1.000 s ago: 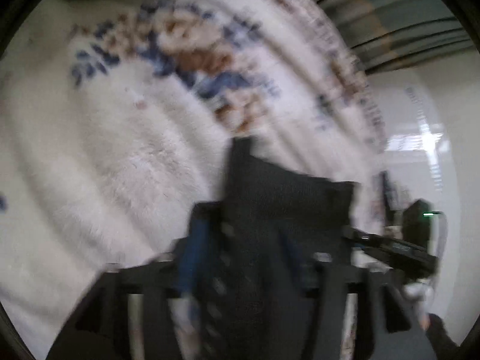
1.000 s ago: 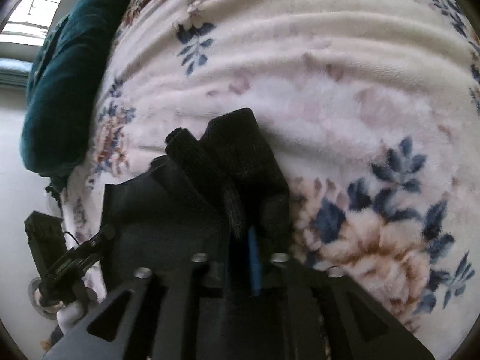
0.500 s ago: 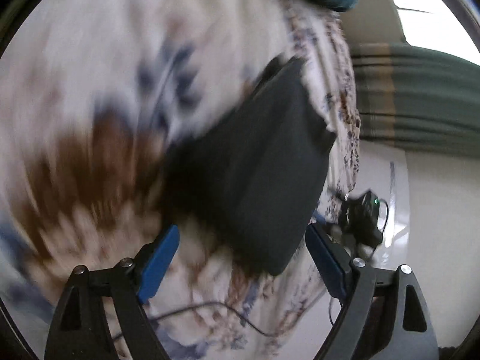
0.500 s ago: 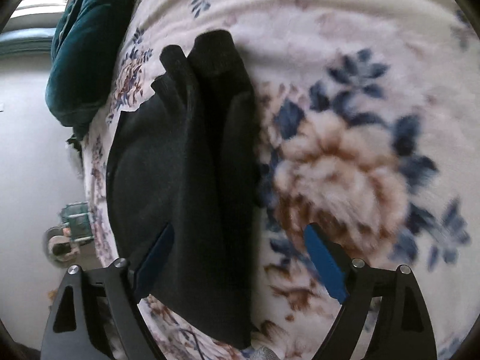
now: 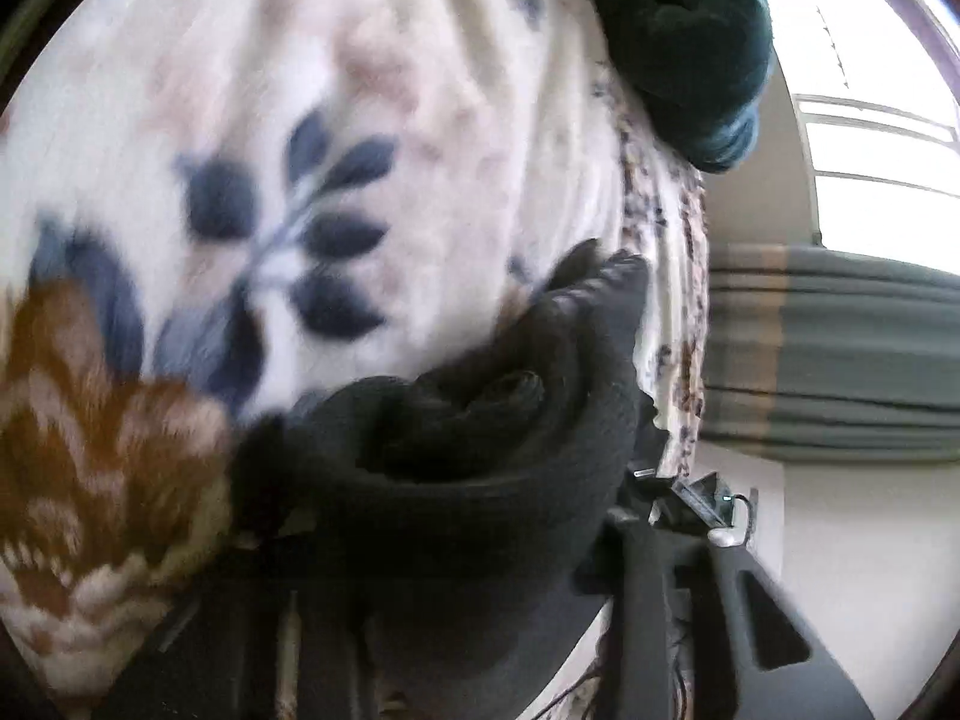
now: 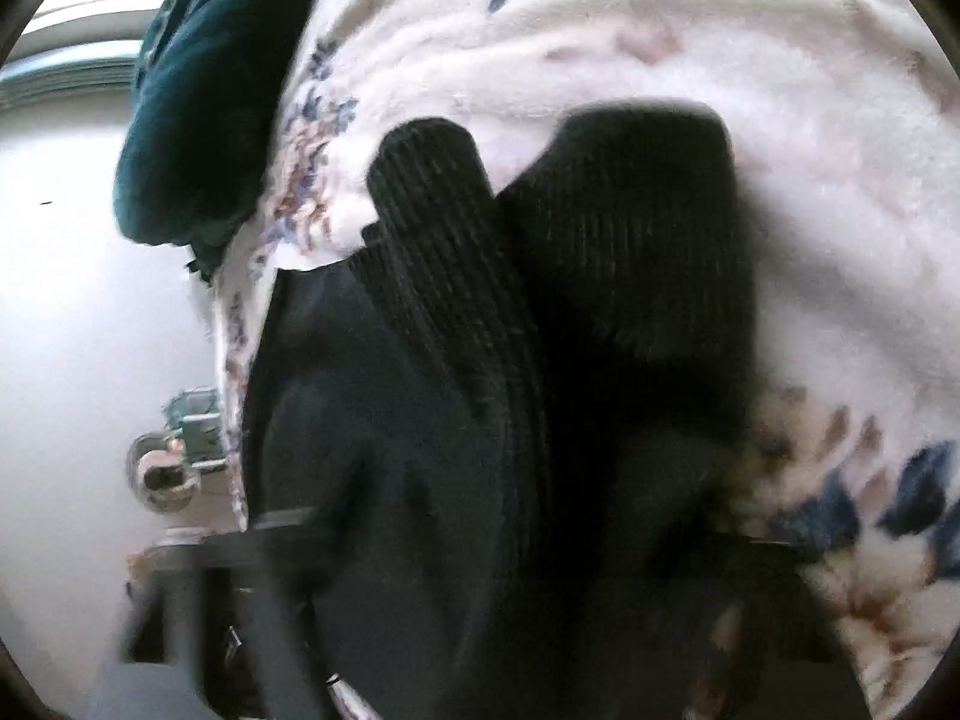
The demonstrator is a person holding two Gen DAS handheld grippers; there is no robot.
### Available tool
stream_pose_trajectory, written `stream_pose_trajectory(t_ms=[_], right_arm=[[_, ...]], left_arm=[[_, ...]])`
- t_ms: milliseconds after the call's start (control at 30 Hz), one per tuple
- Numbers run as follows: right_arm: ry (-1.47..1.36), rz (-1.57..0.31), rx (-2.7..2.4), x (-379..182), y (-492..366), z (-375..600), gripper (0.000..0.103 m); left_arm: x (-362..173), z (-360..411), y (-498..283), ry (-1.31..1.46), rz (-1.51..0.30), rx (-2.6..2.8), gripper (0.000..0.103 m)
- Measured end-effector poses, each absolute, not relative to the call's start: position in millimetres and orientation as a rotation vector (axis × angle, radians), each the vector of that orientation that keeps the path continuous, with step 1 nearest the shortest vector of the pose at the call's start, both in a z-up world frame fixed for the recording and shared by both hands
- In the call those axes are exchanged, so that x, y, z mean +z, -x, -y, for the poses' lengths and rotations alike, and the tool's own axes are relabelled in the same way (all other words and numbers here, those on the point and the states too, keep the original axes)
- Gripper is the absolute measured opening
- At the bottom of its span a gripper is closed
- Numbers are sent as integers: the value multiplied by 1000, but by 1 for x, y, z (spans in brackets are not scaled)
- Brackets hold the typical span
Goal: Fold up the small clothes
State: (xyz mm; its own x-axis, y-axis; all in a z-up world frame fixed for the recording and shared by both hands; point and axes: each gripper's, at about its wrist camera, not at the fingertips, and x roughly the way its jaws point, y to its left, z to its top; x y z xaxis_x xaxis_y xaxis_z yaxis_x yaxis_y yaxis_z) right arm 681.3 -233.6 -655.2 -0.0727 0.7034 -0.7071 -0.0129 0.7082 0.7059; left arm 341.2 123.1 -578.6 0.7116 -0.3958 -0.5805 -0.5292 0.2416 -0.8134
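Garment (image 5: pixel 480 450) filling the 6 o'clock half of both wrist views: a dark ribbed knit, bunched and partly rolled, lying on a floral fleece blanket (image 5: pixel 360 120) over the bed, close to the bed's edge. In the left view we are seeing a rolled fold with its open mouth facing the camera; in the right view the garment (image 6: pixel 540 360) is showing two ribbed lobes pointing toward 12 o'clock, with a flatter, smoother panel spreading toward 8 o'clock.

Left gripper (image 5: pixel 456 618): fabric is covering the fingers entirely, so we cannot tell whether it is closed on the cloth or standing open beneath it. Right gripper (image 6: pixel 510 630): likewise blurred and buried under dark cloth; we cannot tell its opening or whether it is holding anything.

A dark green cushion (image 5: pixel 678 30) is sitting at 1 o'clock in the left view, well apart from the garment. A curtain (image 5: pixel 840 360) is hanging at 3 o'clock beyond the bed edge.

Handling judgement: we are reading the knit as light, soft and limp, with no stiffness to carry a crease, and likely to drag on the fleece rather than slide. We are judging the ribbed edges the better hold, since they are thicker and less likely to slip from a pinch than the smooth panel. Pinching one layer only could unroll the bundle; taking corners at matching points on both sides would keep the fold square.
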Motion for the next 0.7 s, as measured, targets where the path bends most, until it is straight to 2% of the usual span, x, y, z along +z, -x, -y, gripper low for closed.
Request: stream_pose_trajectory(t_ms=[67, 267, 467, 533, 633, 667, 700], right_arm=[[-625, -1522, 631, -651, -675, 235, 21], [-654, -1405, 476, -601, -598, 260, 20], [-861, -1382, 311, -566, -456, 267, 19], [-924, -1407, 255, -564, -403, 261, 19], [-939, -1480, 154, -586, -342, 253, 22], [-938, -1505, 131, -599, -332, 255, 28], [-962, -1528, 104, -617, -322, 263, 31]], left_arm=[[-567, -128, -348, 1333, -854, 42, 28], [-526, -154, -377, 1141, -989, -147, 25], [-510, -173, -395, 1038, -1113, -263, 24], [-526, -160, -400, 999, -1188, -355, 25], [-556, -142, -413, 868, -1319, -337, 31], [-564, -142, -413, 883, -1315, -329, 39], [-569, -145, -412, 909, -1309, -314, 60]])
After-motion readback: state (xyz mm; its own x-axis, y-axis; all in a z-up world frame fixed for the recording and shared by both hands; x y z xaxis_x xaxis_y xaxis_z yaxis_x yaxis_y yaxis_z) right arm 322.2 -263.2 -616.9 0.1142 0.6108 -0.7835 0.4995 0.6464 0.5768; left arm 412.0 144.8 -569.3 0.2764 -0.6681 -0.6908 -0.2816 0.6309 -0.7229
